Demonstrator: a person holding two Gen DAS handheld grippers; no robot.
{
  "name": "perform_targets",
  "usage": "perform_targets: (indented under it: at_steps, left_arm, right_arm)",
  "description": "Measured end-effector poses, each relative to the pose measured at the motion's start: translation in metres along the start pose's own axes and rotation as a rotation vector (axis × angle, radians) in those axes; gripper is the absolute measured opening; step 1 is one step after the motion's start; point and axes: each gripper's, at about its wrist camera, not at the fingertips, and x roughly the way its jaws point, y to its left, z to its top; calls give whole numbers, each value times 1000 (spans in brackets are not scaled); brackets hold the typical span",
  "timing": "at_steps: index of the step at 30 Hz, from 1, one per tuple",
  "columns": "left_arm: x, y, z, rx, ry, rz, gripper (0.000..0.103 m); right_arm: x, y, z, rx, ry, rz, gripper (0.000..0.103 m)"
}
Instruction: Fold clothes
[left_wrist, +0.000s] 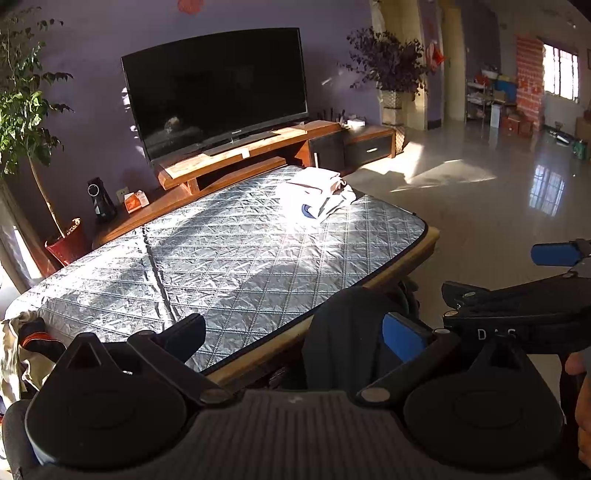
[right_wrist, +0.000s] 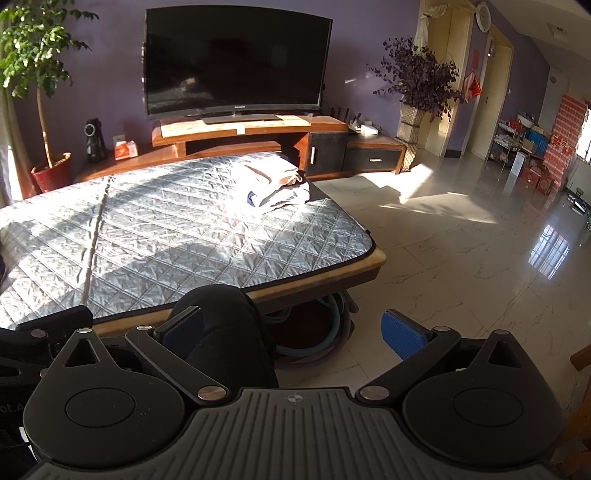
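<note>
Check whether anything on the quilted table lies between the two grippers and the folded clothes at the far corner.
Nothing visible does. The quilted cover is bare between the near edge and the folded clothes. The left gripper and right gripper are both open, short of the table's near edge, with a dark knee between the right gripper's fingers.

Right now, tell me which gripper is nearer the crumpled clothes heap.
Left. The left gripper hangs just right of the heap; the right gripper sits farther right, beyond the left one.
</note>
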Motion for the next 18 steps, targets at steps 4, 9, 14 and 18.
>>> perform_targets:
  at_steps: [4, 9, 14, 18]
  left_arm:
    - [1, 7, 2, -29, 0, -2, 102]
    - [1, 14, 3, -64, -9, -35, 102]
    - [3, 19, 0, -75, -31, -25, 102]
    - [1, 26, -3, -91, -77, -22, 102]
  right_arm:
    - [0, 1, 1, -1, 1, 1, 103]
    - [0, 0, 1, -3, -1, 0, 103]
    - [-2, 4, 0, -16, -7, -2, 103]
    - [-3, 7, 0, -31, -8, -2, 103]
